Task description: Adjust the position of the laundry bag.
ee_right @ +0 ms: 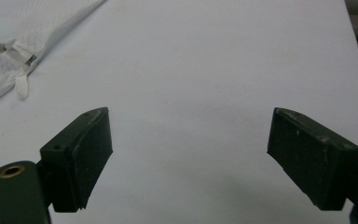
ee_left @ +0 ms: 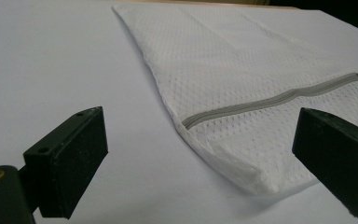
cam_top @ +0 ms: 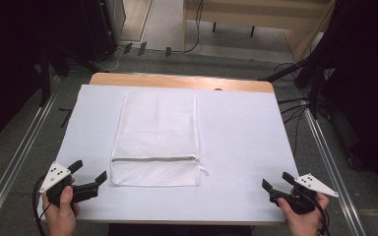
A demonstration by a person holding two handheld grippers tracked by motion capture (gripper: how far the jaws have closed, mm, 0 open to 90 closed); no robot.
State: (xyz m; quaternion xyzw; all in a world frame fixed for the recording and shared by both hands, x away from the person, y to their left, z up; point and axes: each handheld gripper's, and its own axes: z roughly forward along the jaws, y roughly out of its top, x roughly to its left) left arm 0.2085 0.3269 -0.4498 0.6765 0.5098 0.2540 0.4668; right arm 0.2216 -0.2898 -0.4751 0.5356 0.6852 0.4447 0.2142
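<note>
Table (cam_top: pixel 246 128), white-covered, spans the middle of the high view. Mesh bag (cam_top: pixel 156 139) lies flat at centre-left of that frame, long axis running away from the person, no visible folds.

Grey zipper (cam_top: pixel 153 159) crosses the bag near its lower edge and looks closed. Its white pull tab (ee_right: pixel 22 85) sits at the right end, seen in the upper left of the right gripper view.

Left gripper (cam_top: pixel 89 173), lower left of the high view, jaws spread wide and empty, just beside the bag's near-left corner (ee_left: pixel 265 184).

Right gripper (cam_top: pixel 276 180), lower right, likewise released, well apart from the bag.

Judgement: reaching step, likely toward unzipping.
- Left should pinch the corner fabric below the zipper, low and flat, to anchor it.
- Right should come in level and take the tab alone, not the mesh.
- Pull along the zipper line, otherwise the light bag may slide or bunch.
</note>
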